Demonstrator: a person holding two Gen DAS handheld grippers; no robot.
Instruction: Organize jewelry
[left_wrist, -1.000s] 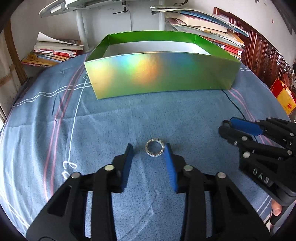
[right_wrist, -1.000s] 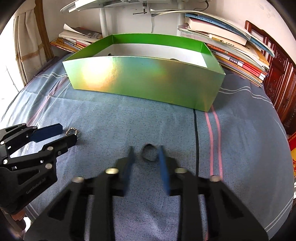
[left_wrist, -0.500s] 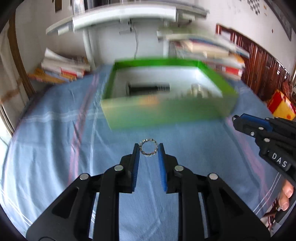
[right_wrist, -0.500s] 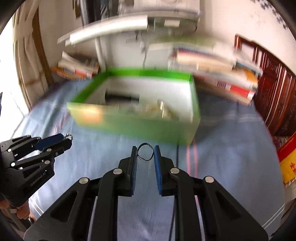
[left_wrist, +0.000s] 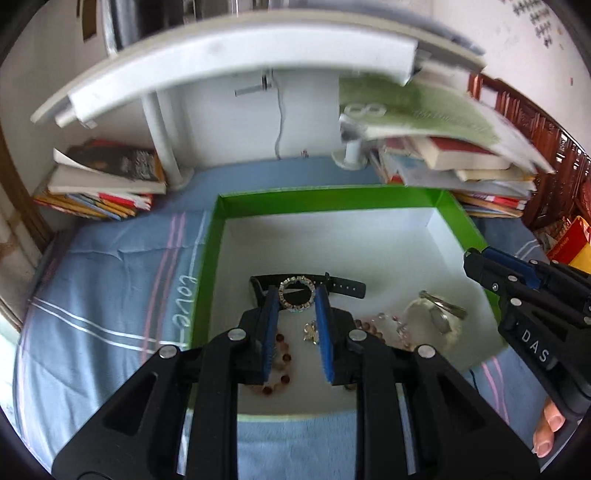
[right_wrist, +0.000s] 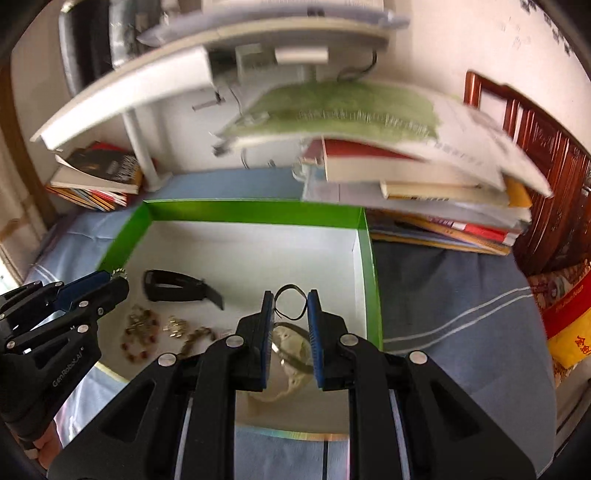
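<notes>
My left gripper is shut on a sparkling rhinestone ring bracelet and holds it over the green box with the white floor. In the right wrist view my right gripper is shut on a thin black hair band, held above the box's right half. Inside the box lie a black watch, a brown bead bracelet, small gold pieces and a clear pouch with a ring on it. Each gripper shows at the edge of the other's view.
The box sits on a blue striped cloth. Behind it stand piles of books at the left and right and a white shelf frame with a post. A red and yellow bag lies at the far right.
Both grippers closed on their pieces on the cloth, lifted them and carried them forward over the front wall. They now hang above the box's inside.
</notes>
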